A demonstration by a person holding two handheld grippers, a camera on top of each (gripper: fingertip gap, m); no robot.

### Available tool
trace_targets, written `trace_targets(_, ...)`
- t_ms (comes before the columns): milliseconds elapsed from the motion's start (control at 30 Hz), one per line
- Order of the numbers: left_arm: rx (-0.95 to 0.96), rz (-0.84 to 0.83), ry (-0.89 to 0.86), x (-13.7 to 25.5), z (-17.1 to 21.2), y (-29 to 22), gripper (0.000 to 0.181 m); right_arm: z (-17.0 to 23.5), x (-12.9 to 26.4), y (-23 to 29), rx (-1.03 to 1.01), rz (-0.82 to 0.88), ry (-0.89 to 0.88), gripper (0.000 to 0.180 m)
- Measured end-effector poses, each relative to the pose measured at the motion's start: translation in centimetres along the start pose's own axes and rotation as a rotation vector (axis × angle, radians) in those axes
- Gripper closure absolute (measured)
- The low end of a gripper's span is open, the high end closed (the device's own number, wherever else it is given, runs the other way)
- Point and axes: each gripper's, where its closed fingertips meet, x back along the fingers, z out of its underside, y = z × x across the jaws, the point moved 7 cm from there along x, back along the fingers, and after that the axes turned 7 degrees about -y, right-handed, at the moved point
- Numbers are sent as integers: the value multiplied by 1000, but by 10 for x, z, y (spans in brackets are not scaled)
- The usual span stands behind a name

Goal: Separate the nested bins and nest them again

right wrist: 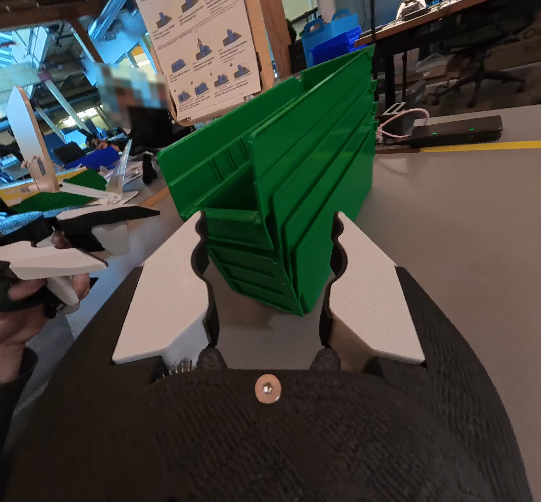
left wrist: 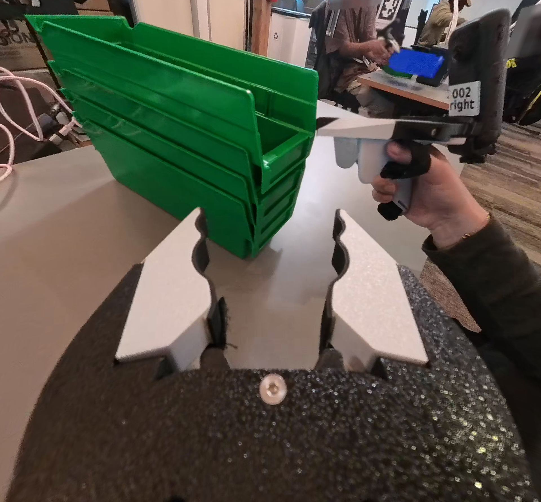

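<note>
Hand-held grippers, left (left wrist: 269, 215) and right (right wrist: 268, 218), wide open, empty, near nested bins (left wrist: 175, 136).

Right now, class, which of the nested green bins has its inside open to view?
The topmost bin, sitting highest in the stack of green bins. Its hollow shows from above; every bin below it is filled by the one nested inside, leaving only rims and front lips showing.

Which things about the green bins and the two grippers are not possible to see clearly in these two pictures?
- Stack of green bins, both views: lower bins show only rims and sides; the top bin hides their insides.
- Far end of the stack, right wrist view: too steep an angle to make out.
- Right gripper, left wrist view: seen side-on at the top bin's front lip; contact unclear.
- Left gripper, right wrist view: blurred, cut by the left edge.
</note>
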Motion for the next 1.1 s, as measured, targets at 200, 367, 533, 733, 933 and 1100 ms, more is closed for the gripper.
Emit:
trace_targets(200, 13, -11, -9, 4, 0, 6, 96, -1, -6, 10, 90, 12, 19, 90)
trace_targets(367, 20, -20, -26, 10, -3, 11, 96, -25, -8, 11, 58, 13, -18, 62)
trace_targets(533, 35, -30, -34, 14, -3, 16, 96, -60, -41, 28, 19, -62, 235, 32)
trace_targets(733, 39, -28, -37, 14, -4, 16, 96, -95, -121, 31, 150, 34, 621, 20)
trace_targets(933, 21, -19, -26, 9, -2, 11, 94, -85, -169, 12, 187, 230, 926, 20)
trace_targets(1100, 3, -3, -24, 6, -3, 4, 94, -63, -182, 3, 177, 317, 1072, 20)
